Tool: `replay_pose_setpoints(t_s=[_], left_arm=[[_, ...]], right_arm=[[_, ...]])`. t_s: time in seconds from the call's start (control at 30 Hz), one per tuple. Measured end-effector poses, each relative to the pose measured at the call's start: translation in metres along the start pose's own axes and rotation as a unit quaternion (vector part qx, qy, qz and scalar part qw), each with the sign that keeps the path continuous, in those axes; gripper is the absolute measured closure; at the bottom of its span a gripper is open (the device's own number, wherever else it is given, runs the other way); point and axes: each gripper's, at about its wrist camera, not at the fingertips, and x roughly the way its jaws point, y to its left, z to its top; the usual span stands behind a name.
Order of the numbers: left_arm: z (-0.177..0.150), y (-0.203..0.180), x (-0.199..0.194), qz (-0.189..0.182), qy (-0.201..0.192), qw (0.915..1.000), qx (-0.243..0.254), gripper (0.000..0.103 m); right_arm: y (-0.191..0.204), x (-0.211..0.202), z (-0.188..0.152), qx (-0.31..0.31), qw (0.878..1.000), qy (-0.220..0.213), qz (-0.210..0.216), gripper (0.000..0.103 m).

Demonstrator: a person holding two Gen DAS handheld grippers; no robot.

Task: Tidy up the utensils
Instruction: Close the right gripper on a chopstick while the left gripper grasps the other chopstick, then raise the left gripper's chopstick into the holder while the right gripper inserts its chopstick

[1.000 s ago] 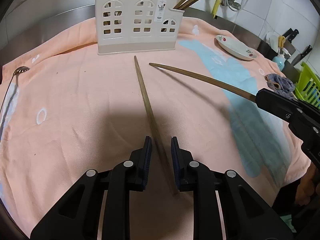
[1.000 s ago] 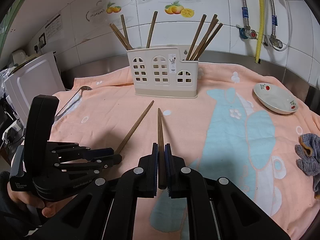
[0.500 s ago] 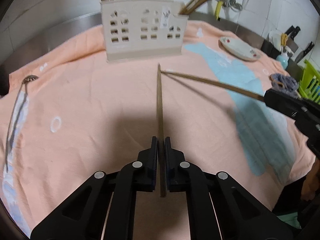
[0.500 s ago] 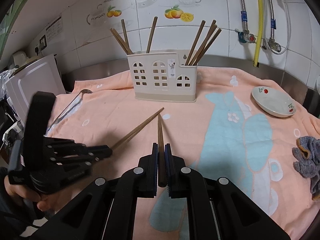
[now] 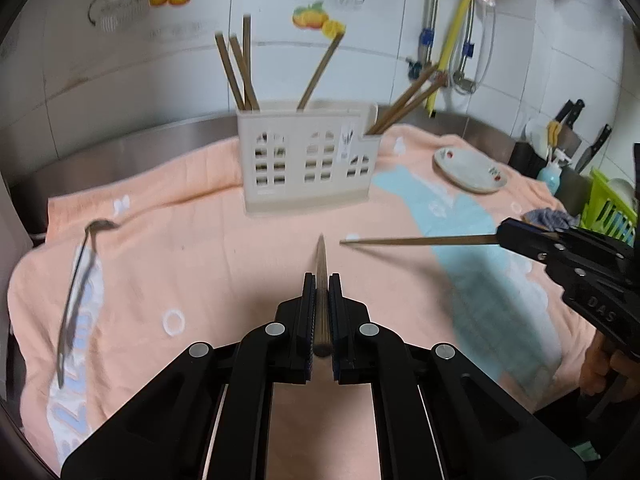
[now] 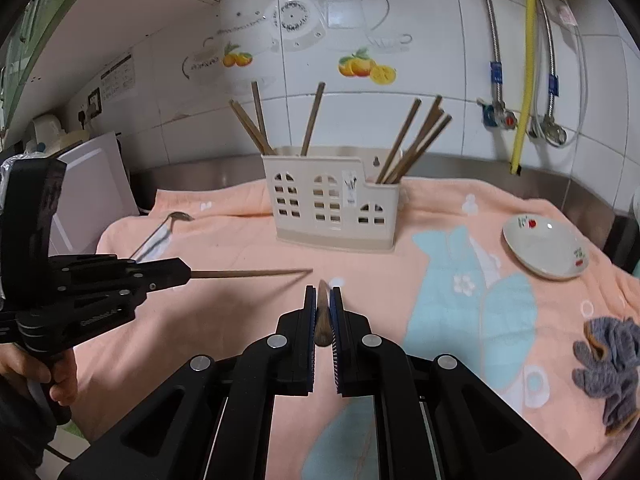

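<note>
My left gripper (image 5: 321,280) is clamped on 1 brown wooden chopstick (image 5: 321,276), its 2 pads pressed against the stick's sides, the thin tip pointing forward above the towel. My right gripper (image 6: 323,292) is likewise pinched shut around a second chopstick (image 6: 322,312), whose pointed end pokes just past the pads. In the left wrist view, the right gripper's stick shows as a long pale line coming in from the right, its tip close beside the tip of mine, though not touching as far as the blurred frame lets me judge. Both sticks hang above a peach towel (image 6: 224,240) with light blue shapes. Beyond the tips stands a cream utensil holder (image 6: 332,208) with window-shaped cutouts, upright on the towel, holding several more chopsticks that lean out of its compartments. To the left lies a metal spoon (image 5: 78,280) along the towel's edge. To the right sits a small white dish (image 6: 544,246), and nearer me a crumpled grey cloth (image 6: 608,360).
</note>
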Motion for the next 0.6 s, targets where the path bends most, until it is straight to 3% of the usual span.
replay_pose_setpoints(t_s=[0.6], left_arm=[[0.036, 0.015, -0.01, 0.001, -0.025, 0.9996, 0.013, 0.097]], right_arm=[[0.006, 0.014, 0.039, -0.016, 1.0, -0.019, 0.012, 0.096]])
